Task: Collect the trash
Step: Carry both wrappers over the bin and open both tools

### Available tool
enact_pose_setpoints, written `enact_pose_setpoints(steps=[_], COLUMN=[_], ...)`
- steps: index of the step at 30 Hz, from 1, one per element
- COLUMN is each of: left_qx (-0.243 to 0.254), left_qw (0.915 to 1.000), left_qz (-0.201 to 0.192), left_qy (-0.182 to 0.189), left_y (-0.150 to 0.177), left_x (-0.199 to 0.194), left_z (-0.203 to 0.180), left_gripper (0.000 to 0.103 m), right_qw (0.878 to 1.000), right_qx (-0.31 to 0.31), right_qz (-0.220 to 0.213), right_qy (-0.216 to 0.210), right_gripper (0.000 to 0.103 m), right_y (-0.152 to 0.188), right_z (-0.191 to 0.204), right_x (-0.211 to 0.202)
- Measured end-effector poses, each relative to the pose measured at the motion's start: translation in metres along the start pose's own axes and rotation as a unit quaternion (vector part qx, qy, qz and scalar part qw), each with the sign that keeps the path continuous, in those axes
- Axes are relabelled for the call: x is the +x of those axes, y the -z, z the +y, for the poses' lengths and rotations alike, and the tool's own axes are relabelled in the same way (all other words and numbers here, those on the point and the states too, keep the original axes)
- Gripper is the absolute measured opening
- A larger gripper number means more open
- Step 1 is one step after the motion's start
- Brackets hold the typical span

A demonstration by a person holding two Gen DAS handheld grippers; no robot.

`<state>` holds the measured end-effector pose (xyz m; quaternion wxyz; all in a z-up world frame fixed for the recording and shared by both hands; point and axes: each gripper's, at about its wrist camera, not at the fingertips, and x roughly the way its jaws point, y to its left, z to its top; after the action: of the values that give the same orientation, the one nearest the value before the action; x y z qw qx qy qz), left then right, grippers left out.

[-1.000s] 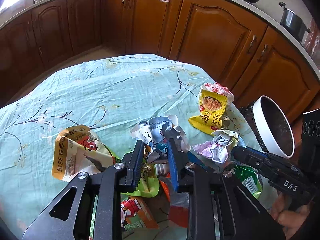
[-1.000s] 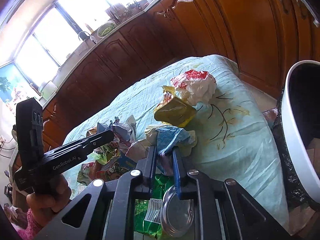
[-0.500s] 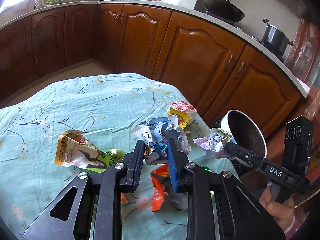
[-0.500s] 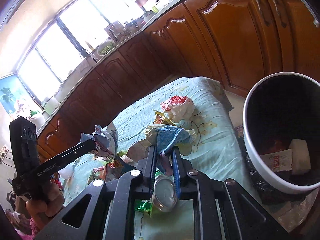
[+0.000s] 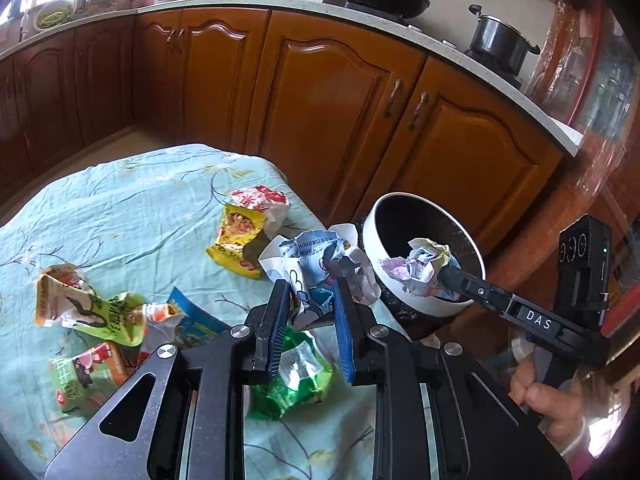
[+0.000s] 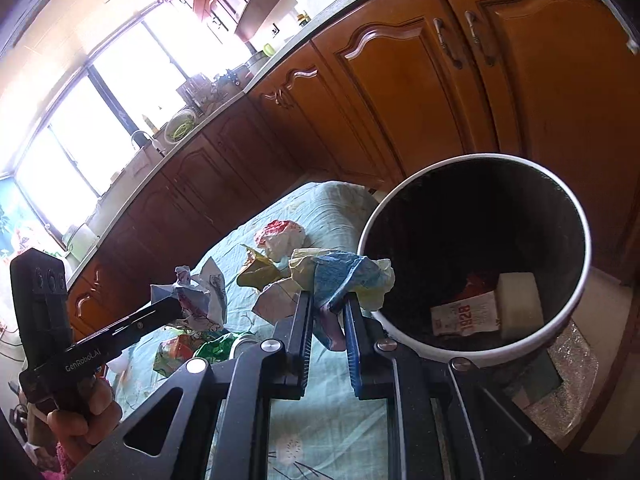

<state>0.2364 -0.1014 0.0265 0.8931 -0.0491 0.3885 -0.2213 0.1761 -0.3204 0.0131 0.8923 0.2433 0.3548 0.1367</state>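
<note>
- The left gripper (image 5: 308, 292) is clenched on a crumpled white-and-blue wrapper (image 5: 316, 264), held in the air above the right-hand edge of the worktop (image 5: 120, 208), just short of the trash bin (image 5: 374, 240).
- The right gripper (image 6: 326, 300) is clenched on a crumpled blue, white and pale-yellow wad (image 6: 340, 272); in the left wrist view this wad hangs over the bin's open mouth.
- The bin stands on the floor, close against the worktop's edge, with the wooden cabinet doors (image 5: 332, 92) near behind it. Its mouth is wide open, and only a white block (image 6: 520, 304) and a flat packet (image 6: 466, 314) lie at the bottom.
- The packet reads "1928". The right gripper's body reads "DAS"; the left one's reads "GenRobot.AI".
- More trash lies on the flowered cloth: a yellow snack bag (image 5: 238, 240) touching a red-and-white wrapper (image 5: 262, 200) near the far right edge, a green foil bag (image 5: 296, 380) under the left gripper, and a heap of printed pouches (image 5: 88, 312) to the left. Their writing is too small to read.
- The far left half of the cloth is bare.
</note>
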Motion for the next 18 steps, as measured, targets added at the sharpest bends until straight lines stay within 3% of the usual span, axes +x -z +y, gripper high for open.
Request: enact_pose_setpoints(steps=[18], left_qx=[0.041], left_qw=[0.9983], left_qz=[0.025], left_qy=[0.035], left_y=[-0.017], left_x=[0.044], left_z=[-0.071], left_gripper=[0.021], right_qw=[0.998], right_qx=[0.024], right_qz=[-0.029], right_qy=[0.058], right_gripper=[0.015], right_y=[-0.018], right_z=[-0.057], right_x=[-0.035])
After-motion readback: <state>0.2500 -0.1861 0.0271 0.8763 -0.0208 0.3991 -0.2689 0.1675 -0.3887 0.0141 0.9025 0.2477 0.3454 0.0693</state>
